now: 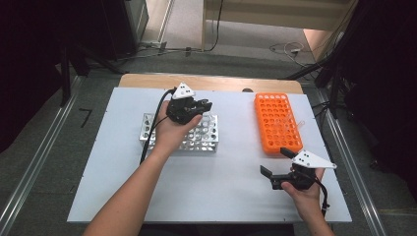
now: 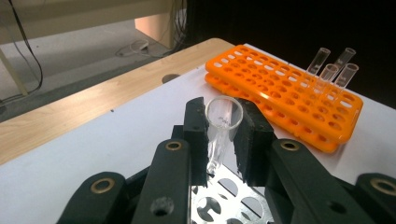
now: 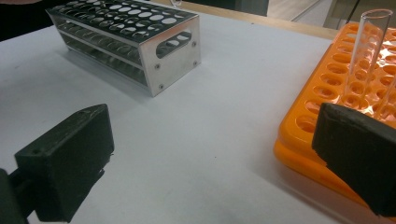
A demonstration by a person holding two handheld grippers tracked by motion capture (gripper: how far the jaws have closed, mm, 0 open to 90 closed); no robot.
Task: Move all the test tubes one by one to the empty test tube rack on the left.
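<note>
White tabletop under dim surroundings sets the scene: you hold a clear test tube pinched between the black pads of your left gripper, its jaws closed on the glass just below the open rim. In the left gripper view the tube stands nearly upright, its long axis running top to bottom with the mouth up and the rounded end down, hanging over the holes of the metal rack directly beneath it; whether the tip has entered a hole cannot be told. In the high view your left gripper sits over the far edge of that metal rack, at the table's left half. To the right lies the orange rack, with four more clear tubes standing together near its far corner, mouths up and slightly tilted. Your right gripper rests low near the table's right front, just short of the orange rack, its jaws spread wide with nothing between them. No brand, label or writing can be read on the tube, either rack or the grippers. Beyond the white surface, a wooden table edge and grey floor with cables show.
</note>
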